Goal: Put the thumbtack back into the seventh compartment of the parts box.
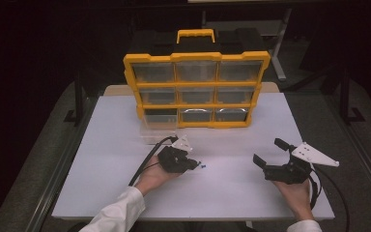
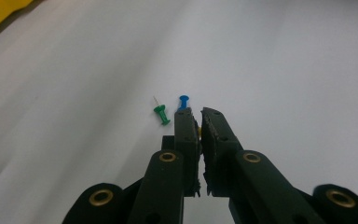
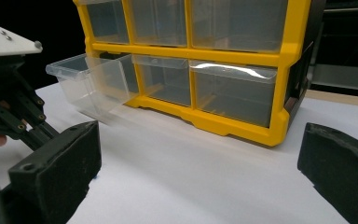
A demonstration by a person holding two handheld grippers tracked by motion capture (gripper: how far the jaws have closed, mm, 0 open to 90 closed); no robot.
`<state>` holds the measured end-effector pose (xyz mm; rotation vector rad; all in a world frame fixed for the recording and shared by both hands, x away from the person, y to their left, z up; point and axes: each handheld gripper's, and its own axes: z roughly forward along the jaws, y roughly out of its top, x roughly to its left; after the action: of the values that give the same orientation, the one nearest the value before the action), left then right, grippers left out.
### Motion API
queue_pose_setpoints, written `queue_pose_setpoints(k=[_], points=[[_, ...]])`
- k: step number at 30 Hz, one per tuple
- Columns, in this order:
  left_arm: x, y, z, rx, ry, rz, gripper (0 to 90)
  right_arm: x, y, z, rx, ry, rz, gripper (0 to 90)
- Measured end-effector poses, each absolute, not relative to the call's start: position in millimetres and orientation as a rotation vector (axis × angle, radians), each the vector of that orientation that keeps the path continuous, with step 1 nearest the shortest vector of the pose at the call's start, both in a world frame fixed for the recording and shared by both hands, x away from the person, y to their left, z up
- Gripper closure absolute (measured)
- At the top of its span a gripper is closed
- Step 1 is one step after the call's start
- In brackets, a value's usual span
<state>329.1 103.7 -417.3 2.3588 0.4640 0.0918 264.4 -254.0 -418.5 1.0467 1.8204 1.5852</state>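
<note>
My left gripper (image 2: 196, 114) points at the white tabletop, its jaws closed on a sliver of a small yellow thing (image 2: 200, 132), apparently a pushpin. Just past its tips lie a blue pushpin (image 2: 183, 101) and a green pushpin (image 2: 161, 115). From above, the left gripper (image 1: 194, 164) sits mid-table with the blue pushpin (image 1: 203, 166) at its tip. My right gripper (image 1: 266, 152) rests at the right, open, with nothing between its jaws. Its own view shows the right gripper (image 3: 200, 158) wide apart, facing the organizer.
A yellow drawer organizer (image 1: 196, 57) with clear drawers stands at the back of the white table (image 1: 116, 159). Its bottom-left drawer (image 1: 158, 129) is pulled out; the drawer (image 3: 88, 81) looks empty. The left gripper's body (image 3: 9, 112) shows at the left.
</note>
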Motion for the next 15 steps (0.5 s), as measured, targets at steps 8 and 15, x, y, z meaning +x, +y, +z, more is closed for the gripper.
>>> queue_pose_setpoints(k=[8,15], points=[[330.5,109.9,-403.7,2.36,0.47,0.132,85.5,264.3,-253.9,-418.8,1.047,1.822,1.581,0.0],[333.8,121.3,-387.9,2.328,0.481,0.172,85.5,264.4,-253.9,-419.1,1.049,1.822,1.575,0.0]])
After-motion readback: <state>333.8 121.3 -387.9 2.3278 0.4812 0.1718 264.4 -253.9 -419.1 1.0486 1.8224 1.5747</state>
